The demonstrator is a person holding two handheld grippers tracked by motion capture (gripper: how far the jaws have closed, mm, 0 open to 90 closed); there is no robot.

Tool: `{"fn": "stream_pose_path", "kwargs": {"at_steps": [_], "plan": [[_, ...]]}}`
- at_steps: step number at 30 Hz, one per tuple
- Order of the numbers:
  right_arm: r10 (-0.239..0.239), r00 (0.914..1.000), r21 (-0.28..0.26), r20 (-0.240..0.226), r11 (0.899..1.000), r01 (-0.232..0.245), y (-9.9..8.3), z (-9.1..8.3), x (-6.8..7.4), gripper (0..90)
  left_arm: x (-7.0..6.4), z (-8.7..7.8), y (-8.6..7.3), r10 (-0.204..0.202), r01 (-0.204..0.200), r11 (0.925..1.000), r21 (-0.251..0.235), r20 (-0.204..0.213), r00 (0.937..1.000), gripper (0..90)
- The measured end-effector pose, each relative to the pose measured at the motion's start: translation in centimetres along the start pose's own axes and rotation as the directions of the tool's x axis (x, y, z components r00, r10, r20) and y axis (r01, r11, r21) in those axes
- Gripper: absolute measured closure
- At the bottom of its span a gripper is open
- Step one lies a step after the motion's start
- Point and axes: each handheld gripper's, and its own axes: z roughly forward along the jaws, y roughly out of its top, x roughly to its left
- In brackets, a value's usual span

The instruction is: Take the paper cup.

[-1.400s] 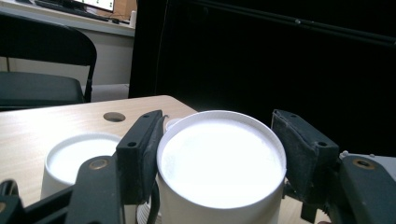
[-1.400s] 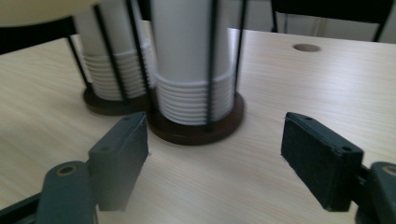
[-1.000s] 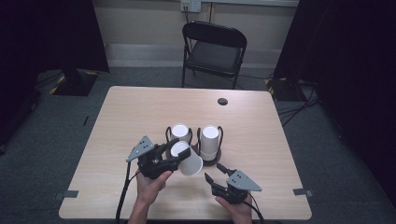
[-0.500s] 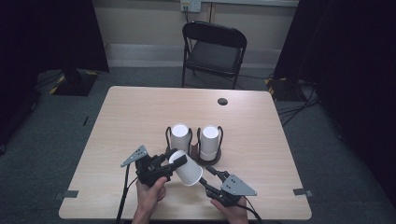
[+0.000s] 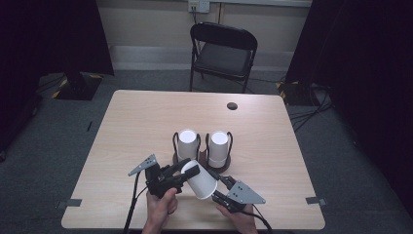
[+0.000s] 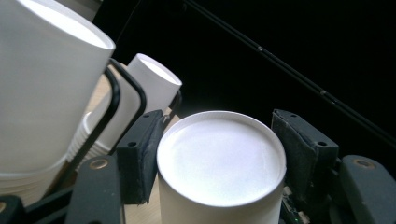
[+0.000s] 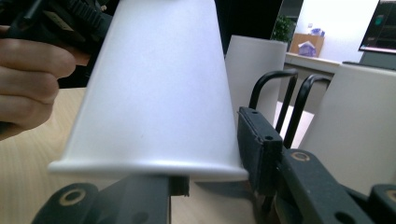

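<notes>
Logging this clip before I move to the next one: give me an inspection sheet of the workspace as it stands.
Surface: light wood table, with a dark round grommet near the far edge.
Job's things: two stacks of inverted white cups, left stack and right stack, each in a black wire holder; a loose cup held tilted off the table.
Clutter: nothing seen.
Grippers: left gripper shut on the loose cup near its closed base; right gripper at the cup's rim, its grip cannot be told.
Cables: one trails from the left gripper; more lie on the floor at right.
Surroundings: black folding chair, dark curtains, grey carpet.
</notes>
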Motion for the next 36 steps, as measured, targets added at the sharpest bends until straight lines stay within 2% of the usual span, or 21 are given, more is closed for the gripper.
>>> {"fn": "stream_pose_path", "kwargs": {"at_steps": [2, 5, 6, 8, 13, 15, 17, 19, 25, 27, 32, 36], "plan": [[-0.013, 0.9999, -0.016, -0.003, 1.000, 0.013, 0.10, 0.06, -0.14, 69.3, -0.17, 0.28, -0.07, -0.025, 0.025, 0.9997, -0.001, 0.033, 0.9991, 36.1], [-0.027, 0.9996, -0.029, -0.005, 0.999, 0.026, 0.10, 0.05, -0.01, 69.5, -0.36, 0.40, -0.14, -0.019, 0.019, 0.9997, 0.016, 0.022, 0.9996, 36.1], [-0.030, 0.9995, -0.033, 0.002, 0.999, 0.030, 0.12, 0.00, 0.06, 69.6, -0.41, 0.63, -0.36, -0.031, 0.030, 0.9995, 0.013, 0.043, 0.9986, 36.1], [-0.035, 0.9993, -0.045, 0.009, 0.998, 0.036, 0.16, -0.12, 0.05, 70.3, -0.43, 0.60, -0.35, -0.033, 0.032, 0.9993, 0.019, 0.038, 0.9987, 36.1], [-0.042, 0.9988, -0.064, 0.026, 0.997, 0.044, 0.26, -0.39, -0.04, 73.4, -0.36, 0.71, -0.32, -0.028, 0.027, 0.9995, 0.019, 0.058, 0.9979, 35.6], [-0.046, 0.9986, -0.065, 0.026, 0.997, 0.047, 0.24, -0.42, -0.04, 74.9, -0.40, 0.64, -0.23, -0.016, 0.015, 0.9996, 0.023, 0.036, 0.9992, 35.3], [-0.046, 0.9987, -0.063, 0.024, 0.997, 0.047, 0.24, -0.43, 0.01, 76.2, -0.39, 0.62, -0.23, -0.015, 0.014, 0.9997, 0.018, 0.034, 0.9993, 35.1], [-0.045, 0.9988, -0.066, 0.018, 0.997, 0.046, 0.25, -0.49, 0.11, 78.8, -0.48, 0.61, -0.27, 0.015, -0.016, 0.9994, 0.029, 0.016, 0.9998, 33.7], [-0.040, 0.9991, -0.050, 0.013, 0.998, 0.041, 0.14, -0.51, 0.07, 81.3, -0.21, 0.75, -0.47, 0.008, -0.009, 0.9993, 0.035, 0.002, 1.0000, 32.1], [-0.037, 0.9992, -0.045, 0.014, 0.998, 0.038, 0.14, -0.59, 0.05, 82.3, -0.08, 0.76, -0.46, 0.018, -0.017, 0.9991, 0.040, -0.012, 0.9998, 31.8], [-0.026, 0.9996, -0.047, 0.014, 0.999, 0.027, 0.21, -0.66, -0.04, 83.4, -0.02, 0.75, -0.47, 0.027, -0.027, 0.9989, 0.038, -0.011, 0.9996, 31.2], [-0.013, 0.9998, -0.039, 0.015, 0.999, 0.013, 0.31, -0.83, -0.23, 86.0, 0.18, 0.75, -0.44, 0.036, -0.035, 0.9986, 0.039, -0.040, 0.9986, 32.5]]}}
